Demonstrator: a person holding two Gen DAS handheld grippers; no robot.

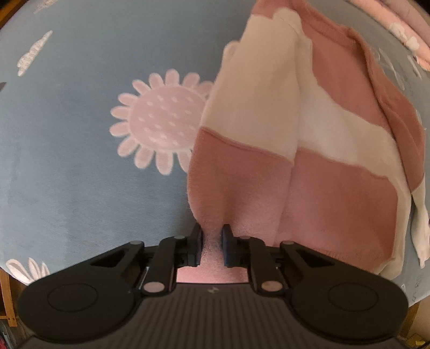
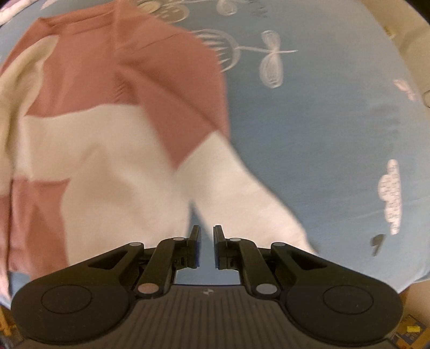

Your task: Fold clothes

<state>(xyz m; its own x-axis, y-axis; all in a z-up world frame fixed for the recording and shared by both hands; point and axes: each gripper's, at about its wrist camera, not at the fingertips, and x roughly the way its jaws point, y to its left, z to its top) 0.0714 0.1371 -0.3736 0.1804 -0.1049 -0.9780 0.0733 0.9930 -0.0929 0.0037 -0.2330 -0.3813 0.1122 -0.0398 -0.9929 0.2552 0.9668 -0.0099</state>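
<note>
A pink-and-cream striped sweater point(image 1: 336, 193) lies rumpled on a light-blue sheet point(image 1: 67, 174) printed with a pink flower. My left gripper point(image 1: 212, 233) points down at the sweater's near pink edge. It is shut on a pinch of that pink knit, which bunches up between the pads. In the right wrist view the same sweater point(image 2: 113, 150) fills the left half, with a cream sleeve point(image 2: 242, 188) running toward the lower right. My right gripper point(image 2: 207, 233) hangs over the gap between body and sleeve. It is shut, with only blue sheet point(image 2: 309, 134) showing in the slit between its fingers.
Another pink cloth point(image 1: 403, 24) lies at the far right corner of the left wrist view. A wooden frame point(image 1: 5, 295) shows past the sheet's left edge. A beige surface point(image 2: 414, 40) borders the sheet at the upper right in the right wrist view.
</note>
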